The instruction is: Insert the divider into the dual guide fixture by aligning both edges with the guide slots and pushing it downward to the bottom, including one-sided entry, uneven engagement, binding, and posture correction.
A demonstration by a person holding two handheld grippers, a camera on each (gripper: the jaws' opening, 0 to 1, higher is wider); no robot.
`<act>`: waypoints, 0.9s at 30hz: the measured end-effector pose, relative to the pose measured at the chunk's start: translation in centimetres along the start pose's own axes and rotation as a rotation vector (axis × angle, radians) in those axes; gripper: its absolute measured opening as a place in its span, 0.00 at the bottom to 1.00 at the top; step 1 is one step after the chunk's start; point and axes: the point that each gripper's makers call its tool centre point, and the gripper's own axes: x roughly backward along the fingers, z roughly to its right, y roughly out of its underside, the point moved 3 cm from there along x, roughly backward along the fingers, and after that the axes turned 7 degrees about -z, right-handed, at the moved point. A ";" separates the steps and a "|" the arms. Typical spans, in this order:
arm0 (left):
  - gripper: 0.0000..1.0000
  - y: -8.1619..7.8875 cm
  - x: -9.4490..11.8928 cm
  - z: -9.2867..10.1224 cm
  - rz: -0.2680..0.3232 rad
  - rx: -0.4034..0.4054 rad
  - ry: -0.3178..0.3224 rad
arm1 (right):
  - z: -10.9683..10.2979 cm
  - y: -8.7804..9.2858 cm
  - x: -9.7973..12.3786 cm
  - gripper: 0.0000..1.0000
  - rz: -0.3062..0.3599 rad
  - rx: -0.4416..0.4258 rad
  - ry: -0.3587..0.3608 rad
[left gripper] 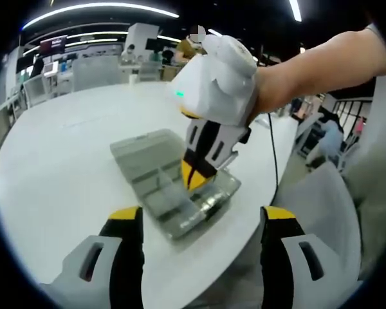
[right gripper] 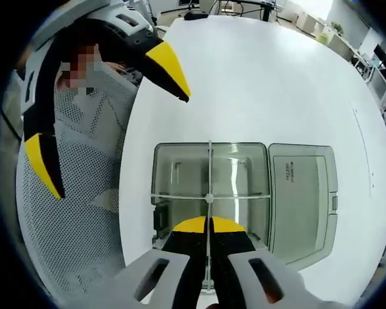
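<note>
in the right gripper view we see our right gripper (right gripper: 208, 225) with its yellow-tipped jaws pressed together on the thin clear divider (right gripper: 210, 174), pinching its near end. the divider stands on edge and runs straight away from us down the middle of the clear plastic box (right gripper: 164, 174), crossing a second thin partition (right gripper: 180, 196) that spans the box from side to side. we cannot tell how deep the divider sits in its slots. the box's lid (right gripper: 302, 199) lies open flat beside it on the white table (right gripper: 264, 84).

our left gripper (right gripper: 109, 96) comes in at the upper left of this view, jaws spread wide and holding nothing, well apart from the box.

in the left gripper view, the left gripper (left gripper: 202, 222) shows its two jaws spread at the bottom, near the table's edge. beyond them the right gripper (left gripper: 196, 174) points down into the box (left gripper: 174, 193), held by a hand (left gripper: 283, 84).
</note>
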 end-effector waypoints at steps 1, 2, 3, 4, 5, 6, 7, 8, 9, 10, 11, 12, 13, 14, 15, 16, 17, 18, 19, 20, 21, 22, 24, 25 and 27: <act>0.73 0.0 0.0 0.0 -0.001 -0.001 0.000 | 0.0 0.0 0.0 0.00 0.001 -0.002 0.000; 0.73 0.1 0.0 0.0 -0.002 -0.001 0.000 | 0.0 0.0 0.0 0.00 0.001 -0.004 -0.001; 0.73 0.1 0.0 0.0 -0.002 -0.001 0.001 | -0.1 0.0 0.0 0.00 0.001 -0.003 0.001; 0.73 0.1 0.0 0.0 -0.002 -0.001 0.000 | -0.1 0.0 0.0 0.00 0.000 -0.001 0.002; 0.73 0.1 0.0 0.0 -0.002 0.000 0.001 | -0.1 -0.1 0.0 0.00 -0.002 0.003 0.005; 0.73 0.1 0.0 0.0 -0.003 -0.001 0.001 | -0.2 -0.1 0.1 0.00 -0.004 0.006 0.006; 0.73 0.1 0.0 0.0 -0.003 -0.002 0.001 | -0.2 -0.1 0.1 0.00 -0.004 0.006 0.007; 0.73 0.1 0.0 0.0 -0.003 -0.003 0.001 | -0.2 -0.1 0.1 0.00 -0.004 0.005 0.006; 0.73 0.1 0.0 0.0 -0.003 -0.003 0.001 | -0.3 -0.1 0.1 0.00 -0.004 0.002 0.006; 0.73 0.0 0.0 0.0 -0.002 -0.003 0.001 | -0.2 -0.1 0.1 0.00 -0.003 0.003 0.007; 0.73 0.0 0.0 0.0 -0.001 -0.003 0.000 | -0.3 -0.1 0.1 0.00 -0.003 0.002 0.010; 0.73 0.0 0.0 0.0 -0.001 -0.003 0.000 | -0.3 -0.1 0.0 0.00 -0.003 0.004 0.012; 0.73 0.0 0.0 0.0 -0.001 -0.004 0.000 | -0.2 -0.1 0.0 0.00 -0.004 0.015 0.012; 0.73 0.0 0.0 0.0 -0.001 -0.004 0.000 | -0.2 -0.1 0.0 0.00 -0.003 0.014 0.009; 0.73 0.0 0.0 0.0 -0.002 -0.005 0.000 | -0.1 -0.1 0.0 0.00 -0.002 0.006 0.003; 0.73 0.0 0.0 0.0 -0.003 -0.006 0.000 | 0.0 -0.1 0.0 0.00 -0.001 0.005 0.000; 0.73 0.1 0.1 0.0 -0.004 -0.006 -0.001 | 0.0 -0.1 -0.1 0.00 -0.001 0.003 -0.002; 0.73 0.1 0.1 0.0 -0.004 -0.005 -0.001 | -0.1 -0.1 -0.1 0.00 -0.003 0.007 -0.003; 0.73 0.2 0.1 0.0 -0.004 -0.005 -0.001 | -0.1 -0.1 -0.1 0.00 -0.003 0.007 -0.004; 0.73 0.3 0.1 -0.1 -0.006 -0.005 -0.002 | 0.0 -0.1 -0.1 0.00 -0.002 0.004 -0.006; 0.73 0.3 0.2 -0.1 -0.007 -0.005 -0.003 | 0.0 -0.1 -0.1 0.00 -0.001 0.003 -0.008; 0.73 0.4 0.2 -0.1 -0.008 -0.004 -0.004 | -0.1 0.0 -0.1 0.00 0.001 0.002 -0.008; 0.73 0.4 0.2 -0.1 -0.010 -0.004 -0.005 | -0.1 0.0 -0.2 0.00 0.000 0.005 -0.003; 0.73 0.4 0.2 0.0 -0.010 -0.004 -0.005 | -0.1 0.0 -0.2 0.00 0.000 0.011 0.000; 0.73 0.4 0.3 0.0 -0.009 -0.004 -0.005 | -0.1 0.0 -0.3 0.00 0.001 0.017 0.004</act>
